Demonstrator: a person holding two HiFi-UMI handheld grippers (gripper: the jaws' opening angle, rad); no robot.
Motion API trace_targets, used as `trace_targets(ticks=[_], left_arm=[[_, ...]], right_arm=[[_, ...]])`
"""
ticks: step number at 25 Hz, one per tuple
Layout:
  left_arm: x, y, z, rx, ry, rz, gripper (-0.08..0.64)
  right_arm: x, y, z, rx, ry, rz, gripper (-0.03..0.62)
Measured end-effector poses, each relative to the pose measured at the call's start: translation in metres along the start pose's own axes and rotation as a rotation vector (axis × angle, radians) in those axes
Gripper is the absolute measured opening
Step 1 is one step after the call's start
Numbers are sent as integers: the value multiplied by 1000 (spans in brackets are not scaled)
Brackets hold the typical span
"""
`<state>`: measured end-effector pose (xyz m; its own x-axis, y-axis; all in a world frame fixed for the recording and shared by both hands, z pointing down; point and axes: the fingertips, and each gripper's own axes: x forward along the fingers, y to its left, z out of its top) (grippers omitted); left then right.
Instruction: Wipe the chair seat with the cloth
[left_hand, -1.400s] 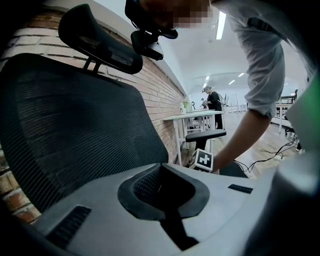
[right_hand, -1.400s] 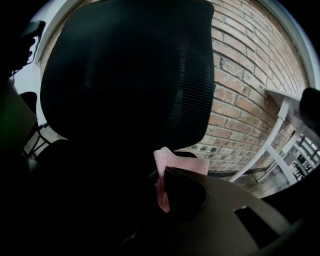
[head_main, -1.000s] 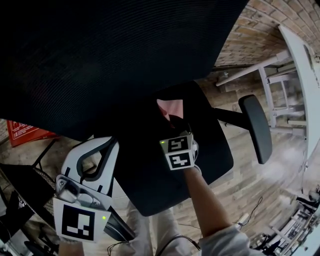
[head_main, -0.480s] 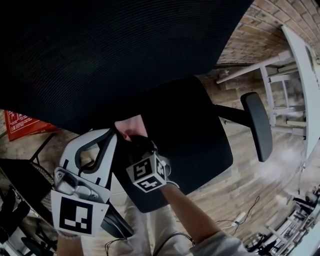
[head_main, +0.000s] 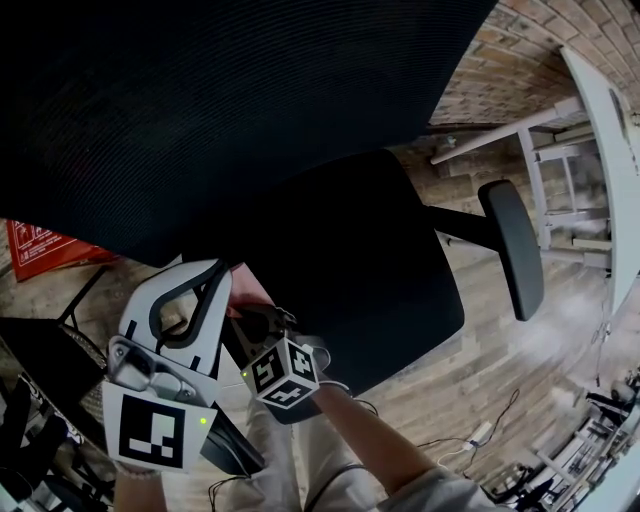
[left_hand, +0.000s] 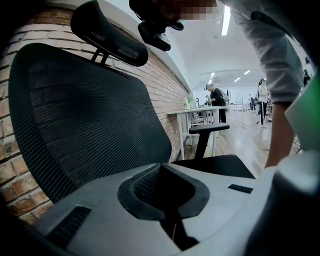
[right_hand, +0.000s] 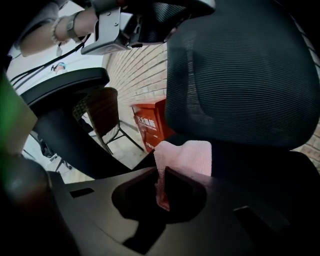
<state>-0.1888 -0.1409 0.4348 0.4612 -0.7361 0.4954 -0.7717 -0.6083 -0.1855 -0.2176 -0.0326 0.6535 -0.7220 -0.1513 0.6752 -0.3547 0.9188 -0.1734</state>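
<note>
Pinching a fold of the small pink terry cloth (right_hand: 186, 154), the right hand-held gripper (right_hand: 162, 190) has its jaws closed on the fabric. A short strip is trapped between them and the rest fans out just beyond the tips. In the head view the cloth lies at the near-left edge of the black padded chair seat (head_main: 370, 260), under the overhang of the black mesh backrest (head_main: 230, 100). No view shows clearly whether it is pressed onto the seat.

The cloth looks light, soft and limp, so it will probably bunch and fold instead of sliding flat. Holding it by a doubled edge, as here, seems sensible, since the free part is left to meet the seat. Because only a narrow strip is clamped, the drag of a fabric seat could pull it out, so firm downward pressure and short strokes seem safer than long fast ones. The seat itself looks cushioned and should give a little under the jaws.

The left hand-held gripper (left_hand: 165, 195) sits at the near left, beside the seat. Its jaws are together with nothing between them, and it faces the backrest, with the black armrest (head_main: 512, 250) on the far right.
</note>
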Motion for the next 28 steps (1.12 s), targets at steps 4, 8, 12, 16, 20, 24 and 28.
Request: trace_targets(ticks=[4, 8, 12, 16, 20, 24, 28], left_arm=[[4, -4, 3, -1, 0, -3, 18], [8, -9, 7, 1, -2, -8, 18], [10, -16, 13, 13, -1, -19, 18], [15, -23, 17, 11, -6, -28, 18], [20, -31, 21, 21, -11, -44, 18], [26, -35, 25, 28, -15, -51, 18], [28, -38, 23, 32, -5, -55, 18]], right_arm=[[-10, -16, -10, -13, 13, -37, 55], [-24, -43, -22, 0, 24, -104, 55], [-45, -80, -39, 45, 39, -204, 55], [-70, -120, -59, 97, 54, -309, 55], [-98, -155, -78, 107, 76, -392, 55], [-131, -193, -96, 122, 98, -485, 55], [-166, -232, -114, 143, 124, -591, 55]])
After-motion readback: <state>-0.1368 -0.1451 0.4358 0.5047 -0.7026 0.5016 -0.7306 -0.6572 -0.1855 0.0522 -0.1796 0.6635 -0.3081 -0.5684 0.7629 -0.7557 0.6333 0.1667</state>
